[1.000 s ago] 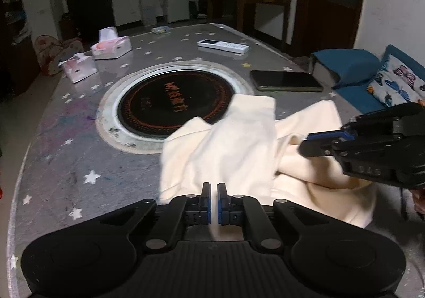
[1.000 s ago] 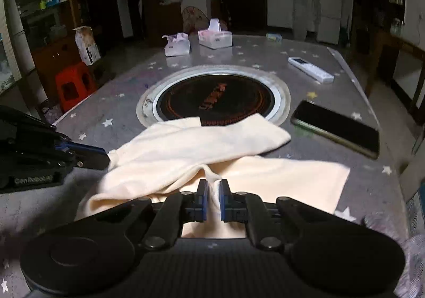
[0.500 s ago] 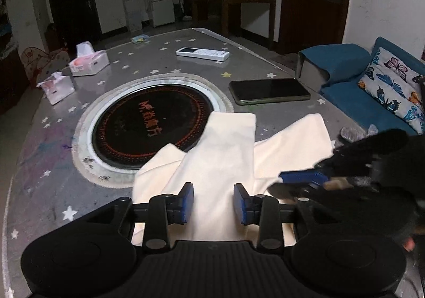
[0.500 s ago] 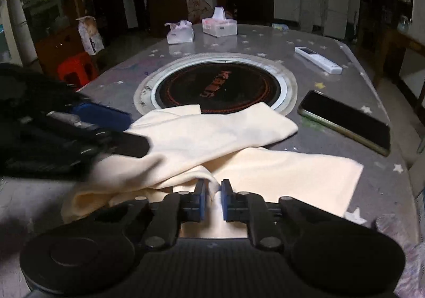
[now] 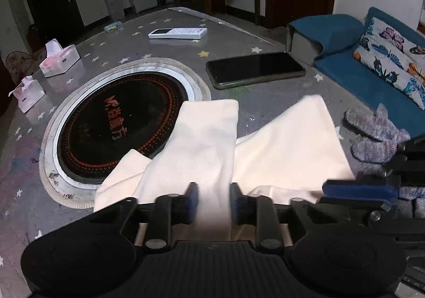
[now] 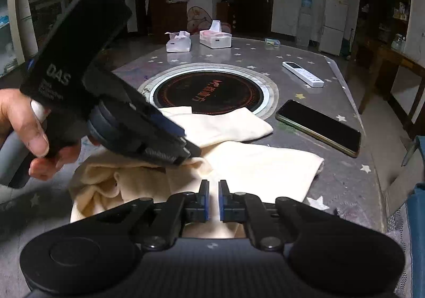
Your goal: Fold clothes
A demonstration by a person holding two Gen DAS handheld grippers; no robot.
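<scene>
A cream garment (image 5: pixel 279 149) lies crumpled on the grey star-patterned table (image 5: pixel 265 101), one fold reaching onto the round black hotplate (image 5: pixel 119 125). My left gripper (image 5: pixel 211 198) is open, its jaws spread over a cream fold (image 5: pixel 209 143). In the right wrist view the left gripper (image 6: pixel 186 147) comes in from the left, tips down on the garment (image 6: pixel 260 165). My right gripper (image 6: pixel 213 201) has its jaws nearly together with a narrow gap over the cloth's near edge; whether cloth is pinched cannot be told.
A black phone (image 5: pixel 255 66) lies right of the hotplate, a white remote (image 5: pixel 178 32) beyond it. Two tissue boxes (image 5: pixel 59 60) stand at the far left. A knitted glove (image 5: pixel 374 135) is by the table's right edge. A blue sofa (image 5: pixel 372 80) is beyond.
My left gripper has opened and moved right and forward over the garment, toward my right gripper. My right gripper has stayed nearly closed at the cloth's near edge.
</scene>
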